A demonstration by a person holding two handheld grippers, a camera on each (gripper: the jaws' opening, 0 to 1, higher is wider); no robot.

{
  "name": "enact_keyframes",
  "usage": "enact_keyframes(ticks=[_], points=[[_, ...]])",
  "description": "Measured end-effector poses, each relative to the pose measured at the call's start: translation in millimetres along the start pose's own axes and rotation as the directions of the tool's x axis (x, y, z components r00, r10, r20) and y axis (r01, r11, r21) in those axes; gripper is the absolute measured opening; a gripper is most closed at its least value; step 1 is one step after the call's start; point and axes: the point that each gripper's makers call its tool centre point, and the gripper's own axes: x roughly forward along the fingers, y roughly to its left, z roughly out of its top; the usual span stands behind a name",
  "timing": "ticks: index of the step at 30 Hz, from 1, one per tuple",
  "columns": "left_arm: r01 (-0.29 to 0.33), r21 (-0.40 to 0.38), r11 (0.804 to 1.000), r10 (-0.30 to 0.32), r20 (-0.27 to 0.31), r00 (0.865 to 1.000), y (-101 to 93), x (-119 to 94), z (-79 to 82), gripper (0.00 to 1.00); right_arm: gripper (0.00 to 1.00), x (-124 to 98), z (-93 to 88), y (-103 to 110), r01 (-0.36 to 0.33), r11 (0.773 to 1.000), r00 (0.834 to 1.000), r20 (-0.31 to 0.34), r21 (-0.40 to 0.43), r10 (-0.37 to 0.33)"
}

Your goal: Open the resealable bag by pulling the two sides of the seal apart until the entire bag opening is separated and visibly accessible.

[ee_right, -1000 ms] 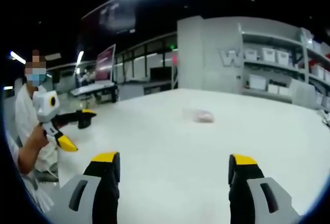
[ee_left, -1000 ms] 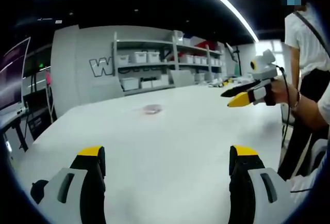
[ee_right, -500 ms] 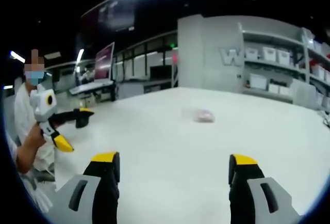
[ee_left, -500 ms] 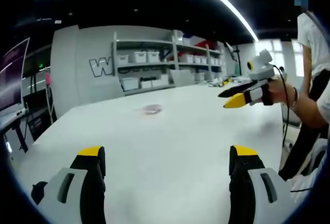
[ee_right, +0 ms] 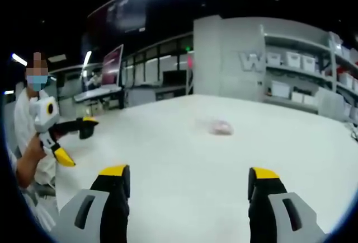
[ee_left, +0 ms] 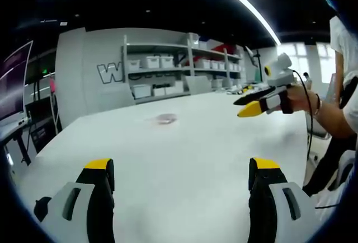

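Two grippers, left gripper (ee_left: 181, 170) and right gripper (ee_right: 189, 177), are being held wide-jawed and empty above the tabletop (ee_left: 184, 153); the bag (ee_left: 165, 118), apparently pinkish, is lying well ahead, untouched.

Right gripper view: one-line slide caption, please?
Right gripper open above white table, small bag lying untouched ahead.

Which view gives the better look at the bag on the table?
The right gripper view: the bag lies a little larger and nearer the middle, its pinkish contents visible. In the left gripper view the bag is a smaller, fainter smudge farther off. Both are too blurred to show the seal.
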Motion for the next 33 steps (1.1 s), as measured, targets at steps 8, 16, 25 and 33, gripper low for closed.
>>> enact_keyframes(ticks=[8,16,25,33], points=[[-0.001,-0.001,1.0,0.001,-0.004,1.0,0.5,0,-1.0,1.0,0.87,8,4.6,-3,0.002,1.0,1.0,0.007,0.002,-0.002],[-0.002,-0.003,1.0,0.002,-0.002,1.0,0.8,0,0.5,1.0,0.87,13,5.1,-5,0.0,1.0,1.0,-0.002,0.0,0.0],[-0.002,-0.002,1.0,0.002,0.0,1.0,-0.2,-1,2.4,1.0,0.86,21,10.5,-9,0.004,1.0,1.0,-0.005,-0.001,-0.004],[-0.005,-0.004,1.0,0.005,0.0,1.0,0.1,-1,2.2,1.0,0.85,25,8.4,-10,-0.004,1.0,1.0,-0.012,0.009,0.004]])
